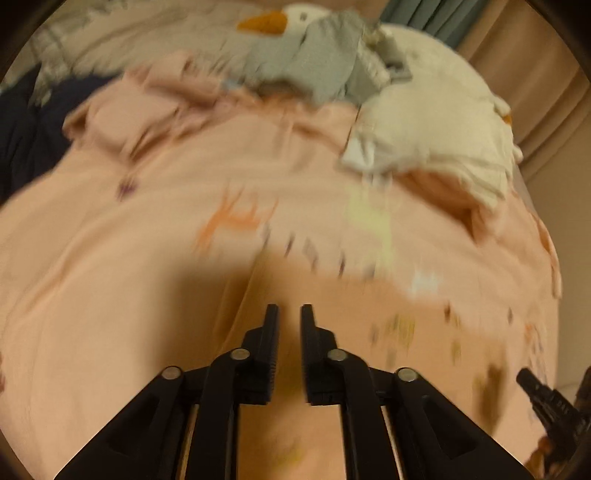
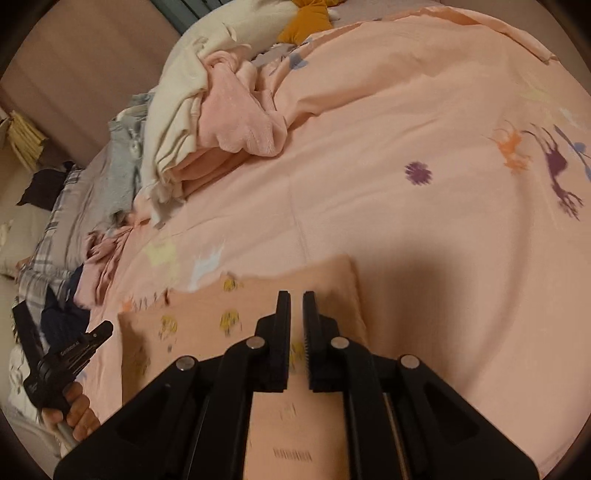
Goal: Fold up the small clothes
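A small pink garment [image 2: 207, 332] with yellow prints lies flat on the pink bed cover [image 2: 406, 221], its far edge just beyond my right gripper [image 2: 296, 294]. That gripper points down over the garment, jaws a narrow slit apart with nothing pinched between them. In the blurred left wrist view the same garment [image 1: 399, 325] spreads below and to the right of my left gripper [image 1: 289, 306], whose jaws also stand slightly apart and empty. The left gripper [image 2: 79, 350] shows at the garment's left edge, held by a hand [image 2: 75, 411]. The right gripper [image 1: 546, 398] appears at the lower right.
A heap of clothes lies at the far side: a cream garment [image 2: 177, 110], a pink fleecy one [image 2: 240, 122] and a grey one [image 2: 122, 166]. A plush goose [image 1: 295, 18] rests behind. Dark clothes [image 1: 22, 129] and a plaid sheet [image 2: 62, 206] border the cover.
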The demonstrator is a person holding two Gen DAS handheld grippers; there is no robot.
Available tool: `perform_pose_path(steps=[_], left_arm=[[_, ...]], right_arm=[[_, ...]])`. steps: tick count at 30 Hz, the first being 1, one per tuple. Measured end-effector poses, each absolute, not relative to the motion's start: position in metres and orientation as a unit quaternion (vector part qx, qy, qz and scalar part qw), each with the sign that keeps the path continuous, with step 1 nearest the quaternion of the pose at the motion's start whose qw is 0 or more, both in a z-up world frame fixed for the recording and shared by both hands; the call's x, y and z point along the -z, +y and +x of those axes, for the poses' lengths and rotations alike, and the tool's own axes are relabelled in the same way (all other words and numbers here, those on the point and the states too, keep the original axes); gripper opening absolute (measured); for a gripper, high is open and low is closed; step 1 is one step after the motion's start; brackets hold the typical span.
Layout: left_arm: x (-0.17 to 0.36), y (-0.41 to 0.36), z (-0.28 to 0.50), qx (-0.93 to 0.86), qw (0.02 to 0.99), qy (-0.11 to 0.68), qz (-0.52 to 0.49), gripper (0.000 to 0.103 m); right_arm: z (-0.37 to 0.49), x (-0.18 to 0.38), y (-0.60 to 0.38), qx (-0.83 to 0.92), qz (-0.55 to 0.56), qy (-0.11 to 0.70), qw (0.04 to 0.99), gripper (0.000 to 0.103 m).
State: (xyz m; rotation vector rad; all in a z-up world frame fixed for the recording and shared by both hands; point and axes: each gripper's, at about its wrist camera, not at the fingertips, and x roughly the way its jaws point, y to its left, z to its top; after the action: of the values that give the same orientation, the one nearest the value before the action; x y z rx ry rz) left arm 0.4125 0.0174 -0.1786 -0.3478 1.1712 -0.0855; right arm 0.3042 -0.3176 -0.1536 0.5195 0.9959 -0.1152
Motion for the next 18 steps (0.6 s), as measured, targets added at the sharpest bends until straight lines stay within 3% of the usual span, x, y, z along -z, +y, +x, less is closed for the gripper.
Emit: perform_pose_path(steps=[1,3,5,9,11,18], left_arm=[[0.180,0.027,0.398,0.055,0.806,0.561,-0.182,0.041],[0.182,0.040,0.370,0.077,0.791,0.566,-0.221,0.059],[0.184,0.051,0.337,0.090,0.781,0.563,-0.254,0.060],[0.195,0.066,0.271,0.109,0.771,0.552,-0.298,0.072],[0.207,0.066,0.253,0.117,0.761,0.556,-0.313,0.072],[0.245,0.049,0.248,0.141,0.717,0.546,-0.410,0.072]], right_arm=[[0.292,0.151,-0.320,0.053,0.251,0.471,0.844,0.018],[0.252,0.145,-0.323,0.046,0.283,0.460,0.840,0.030],[0.218,0.145,-0.325,0.037,0.307,0.460,0.833,0.054],[0.162,0.158,-0.308,0.021,0.333,0.463,0.821,0.061],[0.143,0.168,-0.299,0.019,0.337,0.469,0.816,0.070],[0.126,0.226,-0.269,-0.007,0.420,0.501,0.757,0.070]])
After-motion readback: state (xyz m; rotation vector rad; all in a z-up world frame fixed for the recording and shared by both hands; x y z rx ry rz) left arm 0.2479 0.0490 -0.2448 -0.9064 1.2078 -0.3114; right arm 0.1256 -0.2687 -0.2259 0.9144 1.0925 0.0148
